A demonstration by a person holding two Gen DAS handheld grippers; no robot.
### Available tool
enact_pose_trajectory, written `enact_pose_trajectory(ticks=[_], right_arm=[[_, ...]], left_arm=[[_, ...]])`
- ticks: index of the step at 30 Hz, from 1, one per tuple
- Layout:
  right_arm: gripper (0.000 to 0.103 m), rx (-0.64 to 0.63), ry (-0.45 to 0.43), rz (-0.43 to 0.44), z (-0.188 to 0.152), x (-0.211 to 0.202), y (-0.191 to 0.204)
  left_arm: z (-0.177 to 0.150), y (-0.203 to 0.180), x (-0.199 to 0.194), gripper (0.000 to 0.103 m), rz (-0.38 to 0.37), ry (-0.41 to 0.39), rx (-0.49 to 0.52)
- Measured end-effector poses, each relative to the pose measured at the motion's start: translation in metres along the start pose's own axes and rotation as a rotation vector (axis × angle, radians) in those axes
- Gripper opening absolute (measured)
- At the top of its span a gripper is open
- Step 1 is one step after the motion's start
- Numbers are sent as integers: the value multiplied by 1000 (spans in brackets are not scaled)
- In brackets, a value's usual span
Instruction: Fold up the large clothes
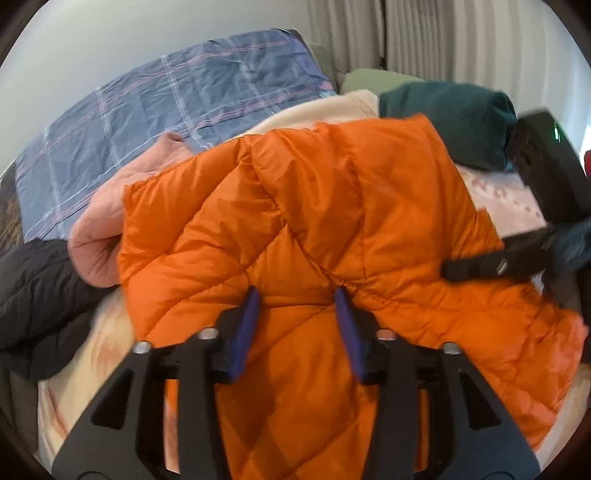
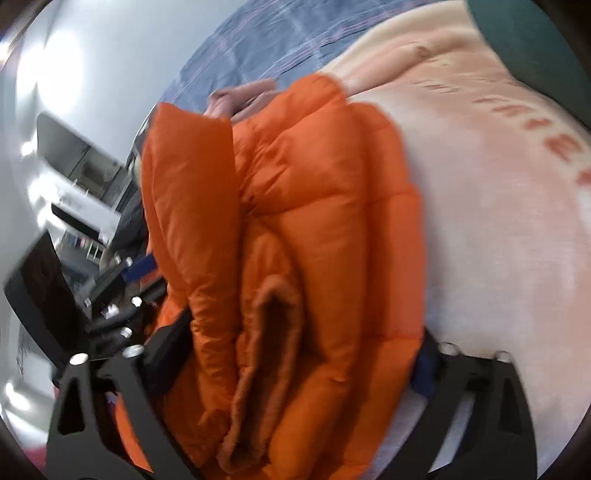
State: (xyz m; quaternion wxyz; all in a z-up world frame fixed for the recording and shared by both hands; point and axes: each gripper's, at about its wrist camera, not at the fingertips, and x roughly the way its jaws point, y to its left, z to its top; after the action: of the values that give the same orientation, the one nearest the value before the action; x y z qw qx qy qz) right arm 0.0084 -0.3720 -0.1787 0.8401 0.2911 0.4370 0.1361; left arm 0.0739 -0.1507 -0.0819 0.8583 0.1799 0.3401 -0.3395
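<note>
A cream blanket (image 1: 110,332) with faded red lettering covers the bed; a blue plaid sheet (image 1: 166,110) lies behind it, pale curtains (image 1: 424,33) beyond. The folded orange puffer jacket (image 1: 314,206) rests on the blanket. The left gripper (image 1: 297,301) hovers over it, jaws apart, gripping nothing. Only the right wrist view shows the right gripper (image 2: 295,332) straddling the bundle's stacked edges, whether pressing I cannot tell.
</note>
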Motion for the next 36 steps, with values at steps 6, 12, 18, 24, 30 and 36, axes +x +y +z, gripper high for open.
enact_pose_trajectory(ticks=[6, 12, 18, 24, 30, 36], right_arm=[[64, 36, 0, 70, -4, 5, -5], [54, 27, -15, 83, -7, 2, -4], [35, -93, -134, 22, -20, -36, 28], [35, -168, -359, -3, 7, -117, 47], [35, -171, -476, -95, 85, -152, 40], [35, -101, -460, -200, 151, -101, 9]], left_arm=[[-28, 44, -53, 101, -32, -102, -172], [-74, 88, 3, 101, -323, 120, -532], [-51, 52, -7, 80, -359, 96, -399], [32, 22, -51, 67, -328, -84, -217], [129, 7, -31, 67, -272, -182, -92], [202, 10, 57, 65, -148, -123, -30]])
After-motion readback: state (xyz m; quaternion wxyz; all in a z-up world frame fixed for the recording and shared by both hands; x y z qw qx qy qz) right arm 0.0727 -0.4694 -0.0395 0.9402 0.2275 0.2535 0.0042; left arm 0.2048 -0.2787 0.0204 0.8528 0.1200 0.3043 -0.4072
